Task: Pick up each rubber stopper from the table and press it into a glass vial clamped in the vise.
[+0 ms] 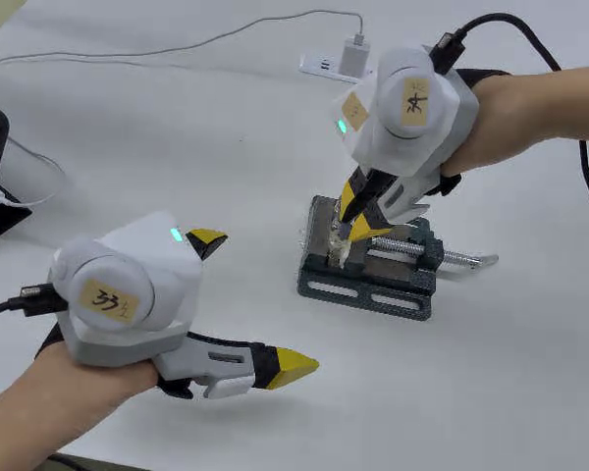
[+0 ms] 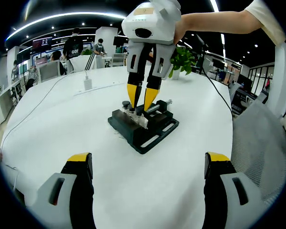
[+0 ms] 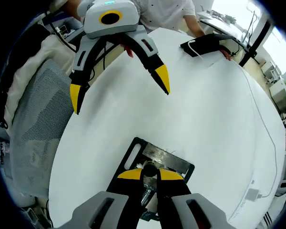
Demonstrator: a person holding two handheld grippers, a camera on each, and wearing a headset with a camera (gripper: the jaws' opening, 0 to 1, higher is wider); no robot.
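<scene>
right gripper clenched on stopper atop vial in vise, middle of table | left gripper released, hovering | neighbouring vials look capped, probably nearly done

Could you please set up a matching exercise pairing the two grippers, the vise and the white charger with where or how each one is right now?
1 left gripper; 2 right gripper; 3 vise; 4 white charger.
A clamps glass vials; B jaws wide open, empty; C far across the table, cable attached; D shut on a rubber stopper over the vials.
Pairs: 1-B; 2-D; 3-A; 4-C.
</scene>
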